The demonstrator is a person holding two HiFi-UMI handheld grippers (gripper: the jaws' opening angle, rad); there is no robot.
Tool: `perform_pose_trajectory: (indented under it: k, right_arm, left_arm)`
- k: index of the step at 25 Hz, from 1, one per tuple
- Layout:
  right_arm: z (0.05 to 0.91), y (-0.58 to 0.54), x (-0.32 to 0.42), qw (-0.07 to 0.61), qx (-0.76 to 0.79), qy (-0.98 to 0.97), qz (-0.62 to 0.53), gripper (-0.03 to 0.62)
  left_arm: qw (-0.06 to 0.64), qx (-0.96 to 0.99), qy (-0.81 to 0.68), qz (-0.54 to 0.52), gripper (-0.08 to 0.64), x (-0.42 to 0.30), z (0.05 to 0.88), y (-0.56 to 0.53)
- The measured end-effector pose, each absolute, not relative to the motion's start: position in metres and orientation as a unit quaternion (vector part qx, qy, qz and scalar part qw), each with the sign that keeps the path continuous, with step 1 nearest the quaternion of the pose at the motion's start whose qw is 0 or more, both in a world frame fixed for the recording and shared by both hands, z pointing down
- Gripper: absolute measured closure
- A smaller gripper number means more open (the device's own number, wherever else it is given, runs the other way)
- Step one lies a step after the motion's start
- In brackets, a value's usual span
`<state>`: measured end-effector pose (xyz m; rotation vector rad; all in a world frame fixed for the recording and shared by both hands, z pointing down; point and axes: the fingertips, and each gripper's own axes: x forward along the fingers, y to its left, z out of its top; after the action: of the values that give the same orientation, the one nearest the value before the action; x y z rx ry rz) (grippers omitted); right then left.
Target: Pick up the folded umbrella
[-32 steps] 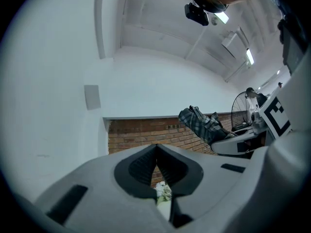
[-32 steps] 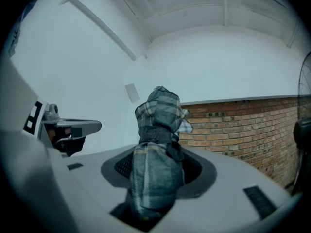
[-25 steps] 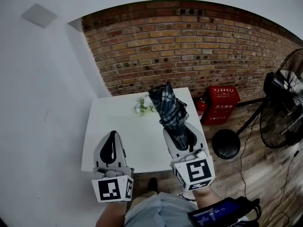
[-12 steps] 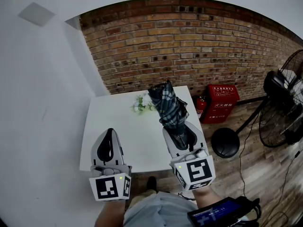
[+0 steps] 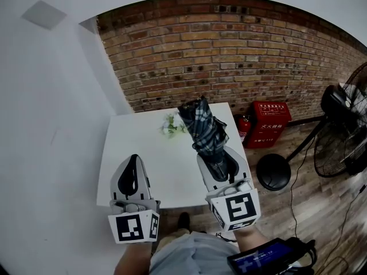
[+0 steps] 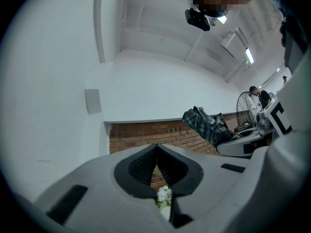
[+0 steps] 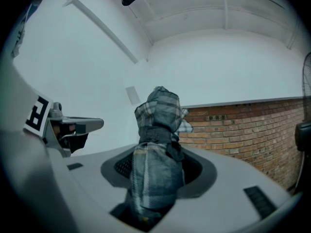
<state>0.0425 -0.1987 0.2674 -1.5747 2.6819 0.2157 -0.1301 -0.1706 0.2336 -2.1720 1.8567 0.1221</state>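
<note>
A folded plaid umbrella point(image 5: 203, 129) is lifted above the white table point(image 5: 137, 148), with its tip pointing away towards the brick wall. My right gripper point(image 5: 214, 160) is shut on its near end. In the right gripper view the umbrella point(image 7: 158, 130) fills the gap between the jaws of my right gripper point(image 7: 158, 171), and a dark strap wraps round its middle. My left gripper point(image 5: 134, 166) hovers over the table's near left part, shut and empty. In the left gripper view the pads of my left gripper point(image 6: 156, 154) meet, and the umbrella point(image 6: 206, 125) shows at the right.
A small bunch of white flowers point(image 5: 171, 128) lies on the table's far side, left of the umbrella. Behind stands a brick wall point(image 5: 229, 56). On the wooden floor at the right are a red fire-extinguisher box point(image 5: 270, 122) and a standing fan point(image 5: 344, 130) with a round base point(image 5: 274, 173).
</note>
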Motion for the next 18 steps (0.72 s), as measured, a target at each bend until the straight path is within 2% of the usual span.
perform_pose_trajectory:
  k: [18]
  right_arm:
    - [0.2666, -0.199, 0.0415, 0.013, -0.501, 0.862, 0.07, 0.396]
  left_arm:
    - [0.14, -0.751, 0.644, 0.041, 0.552, -0.1296, 0.2333, -0.1707]
